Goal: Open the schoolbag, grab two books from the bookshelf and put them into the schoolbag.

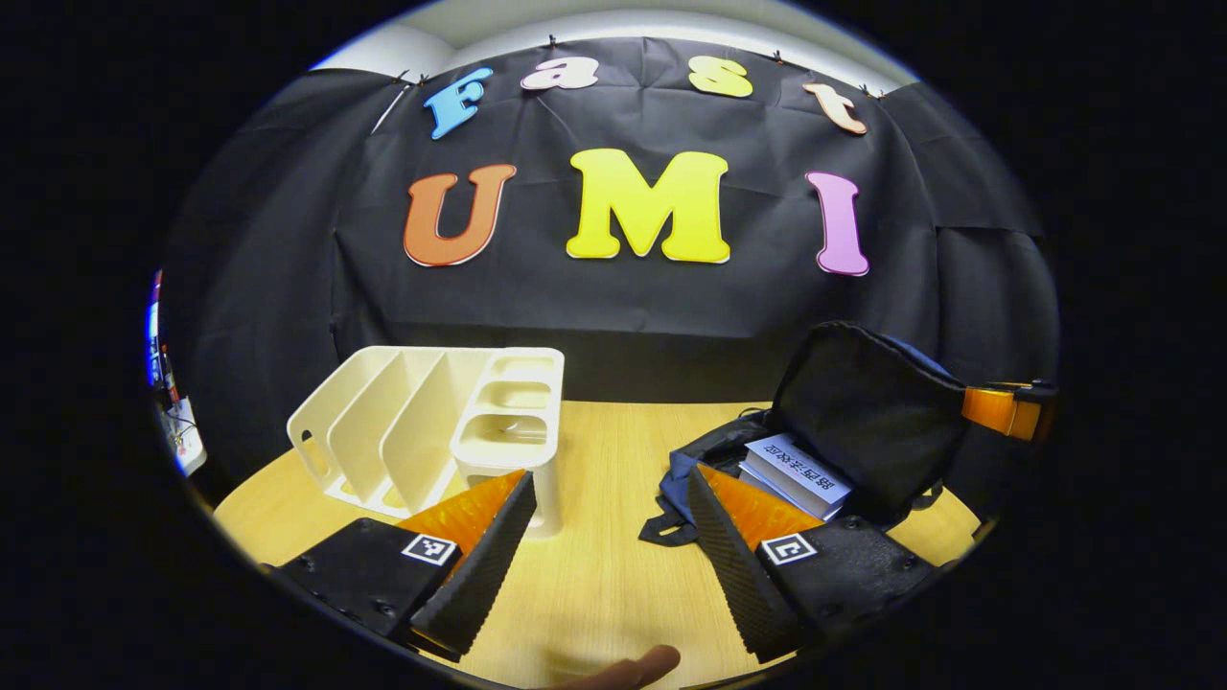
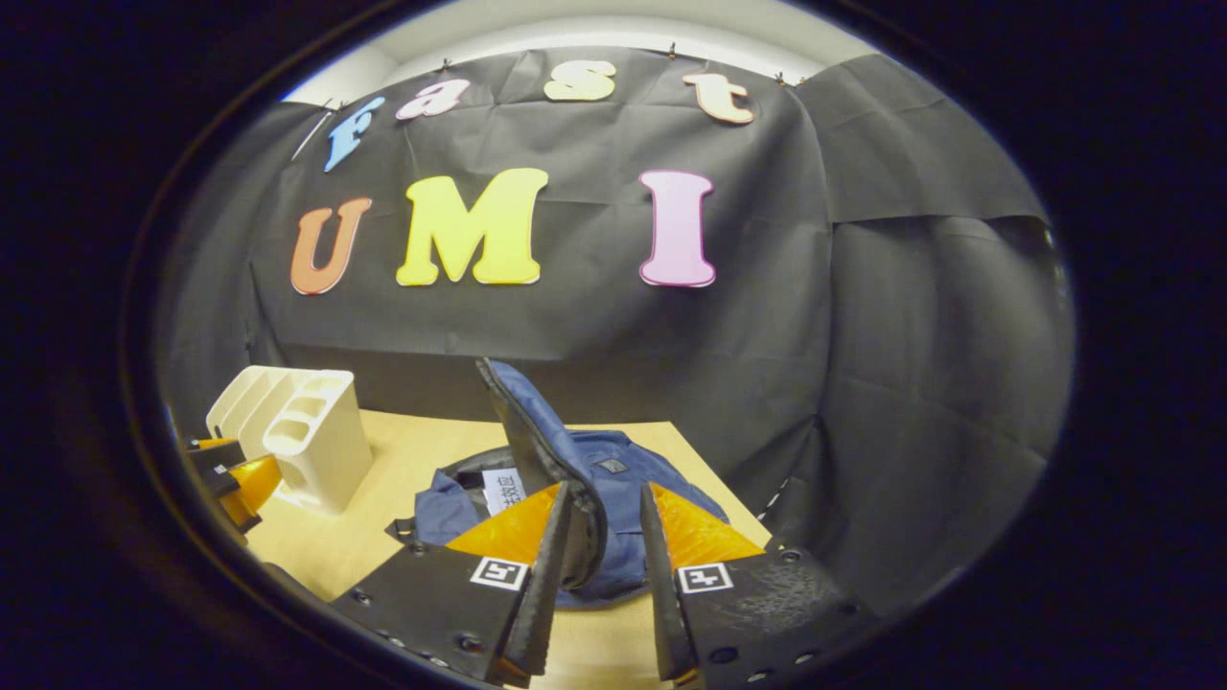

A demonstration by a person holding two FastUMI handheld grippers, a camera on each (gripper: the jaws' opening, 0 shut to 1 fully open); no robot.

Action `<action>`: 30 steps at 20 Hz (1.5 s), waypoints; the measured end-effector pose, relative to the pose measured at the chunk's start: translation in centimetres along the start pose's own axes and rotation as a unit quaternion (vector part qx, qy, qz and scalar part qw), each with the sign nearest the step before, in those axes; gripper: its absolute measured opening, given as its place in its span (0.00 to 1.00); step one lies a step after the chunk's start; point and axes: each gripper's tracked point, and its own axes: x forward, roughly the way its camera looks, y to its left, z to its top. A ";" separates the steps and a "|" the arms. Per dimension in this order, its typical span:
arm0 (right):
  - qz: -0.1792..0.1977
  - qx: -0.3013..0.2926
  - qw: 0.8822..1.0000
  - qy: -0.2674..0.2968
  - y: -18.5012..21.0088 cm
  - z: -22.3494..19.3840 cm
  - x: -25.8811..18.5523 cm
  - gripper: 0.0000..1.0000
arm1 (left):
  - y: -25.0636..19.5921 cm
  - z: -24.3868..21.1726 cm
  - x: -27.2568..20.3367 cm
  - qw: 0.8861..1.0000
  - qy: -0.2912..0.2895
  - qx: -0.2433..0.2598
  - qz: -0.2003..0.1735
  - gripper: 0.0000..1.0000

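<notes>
Black cloth is hanging behind a pale wooden table [image 1: 594, 575] in the left gripper view. On the table's right side a dark blue fabric schoolbag [image 1: 863, 422] is lying open, its flap standing upright and its mouth facing left toward the cream plastic bookshelf with upright dividers [image 1: 422, 431], which is sitting at the far left. Two white-covered books [image 1: 796, 474] are lying flat inside the schoolbag, stacked, their long axis running from near left to far right. The left gripper [image 1: 609, 537] is hovering over the table between bookshelf and schoolbag, its fingers spread wide with nothing between them. In the right gripper view, the right gripper [image 2: 602, 556] is pinching the flap's edge.
</notes>
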 end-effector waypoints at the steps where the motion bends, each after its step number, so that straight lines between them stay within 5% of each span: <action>1: 0.002 -0.001 1.000 -0.004 0.1 0.0 -0.9 0.42 | 0.4 0.2 -0.8 1.000 -0.004 -0.002 0.003 0.99; 3: 0.002 -0.001 1.000 -0.016 -0.1 -0.1 -2.4 0.51 | 1.4 0.2 -2.6 1.000 -0.008 -0.004 0.014 0.99; 11: 0.041 -0.006 0.998 -0.042 1.0 -2.6 -9.1 0.55 | 3.8 -0.3 -10.0 0.999 -0.030 0.016 0.027 0.99; 16: 0.046 -0.010 0.996 -0.076 1.6 -3.2 -13.4 0.71 | 4.0 -0.3 -13.6 0.998 -0.054 0.025 0.026 0.99; 18: 0.052 -0.021 0.995 -0.088 2.4 -3.2 -14.7 0.71 | 3.8 -0.7 -14.2 0.998 -0.053 0.030 0.018 0.99; 25: 0.058 -0.036 0.993 -0.099 4.7 -3.1 -16.6 0.99 | 4.1 -0.9 -15.4 0.998 -0.047 0.033 0.010 0.99; 30: 0.055 -0.035 0.994 -0.093 4.5 -3.6 -16.6 0.99 | 5.5 -0.2 -15.5 0.998 -0.055 0.031 0.022 0.99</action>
